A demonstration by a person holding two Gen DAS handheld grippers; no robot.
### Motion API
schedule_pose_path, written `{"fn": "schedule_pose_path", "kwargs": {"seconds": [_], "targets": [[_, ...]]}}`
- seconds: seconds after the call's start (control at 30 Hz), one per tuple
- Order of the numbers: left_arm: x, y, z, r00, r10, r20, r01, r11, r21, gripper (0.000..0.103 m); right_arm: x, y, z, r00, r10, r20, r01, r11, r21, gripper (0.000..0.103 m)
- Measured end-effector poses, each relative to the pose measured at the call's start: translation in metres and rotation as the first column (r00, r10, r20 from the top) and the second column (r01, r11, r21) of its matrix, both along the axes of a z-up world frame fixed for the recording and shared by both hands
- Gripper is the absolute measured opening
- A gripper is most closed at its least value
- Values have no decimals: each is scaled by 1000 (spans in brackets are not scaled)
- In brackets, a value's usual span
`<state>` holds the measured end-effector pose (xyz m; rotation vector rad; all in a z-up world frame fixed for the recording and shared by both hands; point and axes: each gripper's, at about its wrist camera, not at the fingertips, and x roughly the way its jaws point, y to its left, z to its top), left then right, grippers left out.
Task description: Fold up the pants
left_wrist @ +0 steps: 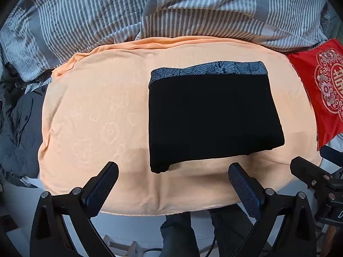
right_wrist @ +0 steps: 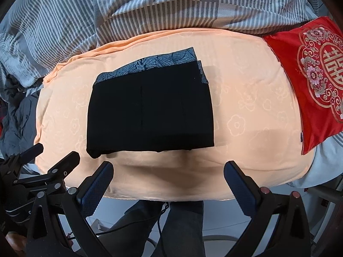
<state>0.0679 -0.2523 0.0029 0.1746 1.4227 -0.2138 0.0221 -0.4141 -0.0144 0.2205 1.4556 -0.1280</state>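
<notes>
The black pants (left_wrist: 211,115) lie folded into a compact rectangle on the orange cloth (left_wrist: 96,111), with a blue-grey patterned waistband along the far edge. They also show in the right wrist view (right_wrist: 150,111) on the same cloth (right_wrist: 246,117). My left gripper (left_wrist: 173,174) is open and empty, held back just short of the pants' near edge. My right gripper (right_wrist: 168,172) is open and empty, also just short of the near edge. The right gripper's body shows at the right of the left wrist view (left_wrist: 317,180).
A striped grey duvet (left_wrist: 171,10) is bunched behind the cloth. A red embroidered cushion (right_wrist: 310,68) lies at the right. Dark clothes (left_wrist: 19,124) are heaped at the left. The person's legs (right_wrist: 182,224) stand at the bed's front edge.
</notes>
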Motion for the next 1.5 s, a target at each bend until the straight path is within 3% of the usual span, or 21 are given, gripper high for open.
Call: {"fn": "schedule_pose_path", "kwargs": {"seconds": [1.5], "targets": [[3, -11, 3, 1000, -18, 17, 18, 1000, 11, 103, 12, -1, 6, 1000, 10, 4, -10, 1000, -9, 103]]}}
